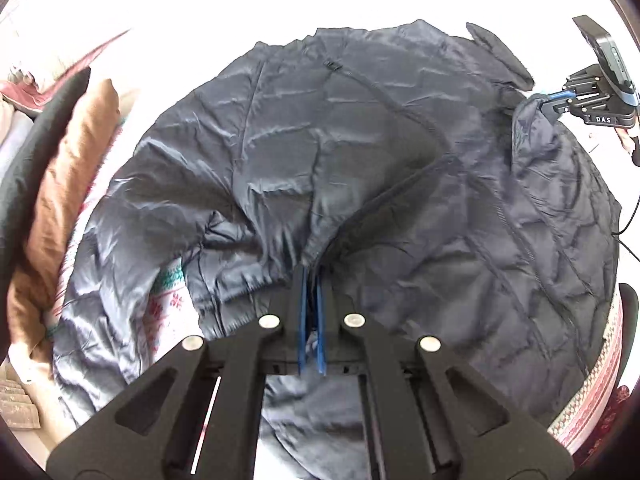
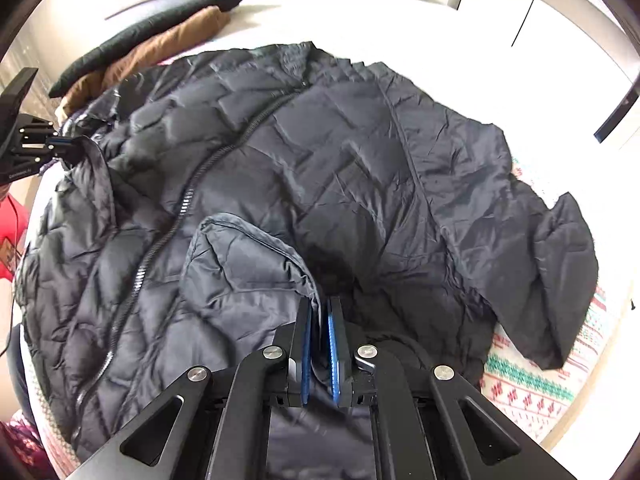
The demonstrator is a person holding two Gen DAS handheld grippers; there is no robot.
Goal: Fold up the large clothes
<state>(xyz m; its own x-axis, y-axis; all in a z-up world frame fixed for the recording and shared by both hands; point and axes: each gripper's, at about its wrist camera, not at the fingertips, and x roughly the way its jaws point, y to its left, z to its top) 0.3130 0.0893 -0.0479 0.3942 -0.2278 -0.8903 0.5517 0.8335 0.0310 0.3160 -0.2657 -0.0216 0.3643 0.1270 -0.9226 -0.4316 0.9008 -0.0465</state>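
Blue-padded fingers of the left tool pinch the jacket hem at lower centre. Right tool likewise pinches a raised fabric flap. Jacket lies spread on the bed, zipper axis running from lower left to upper centre of the right view. Each tool holds one edge; both are equally near.

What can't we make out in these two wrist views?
- Left gripper grip depth: left wrist view, jacket folds bunch over the tips.
- Right gripper pinch: right wrist view, bunched fabric covers the tips; layer count unclear.
- Jacket hem: both views, gripper bodies and the bottom edge cut it off.
- Surface beyond the jacket: overexposed white.
- Brown garment: left wrist view, edge-distorted.
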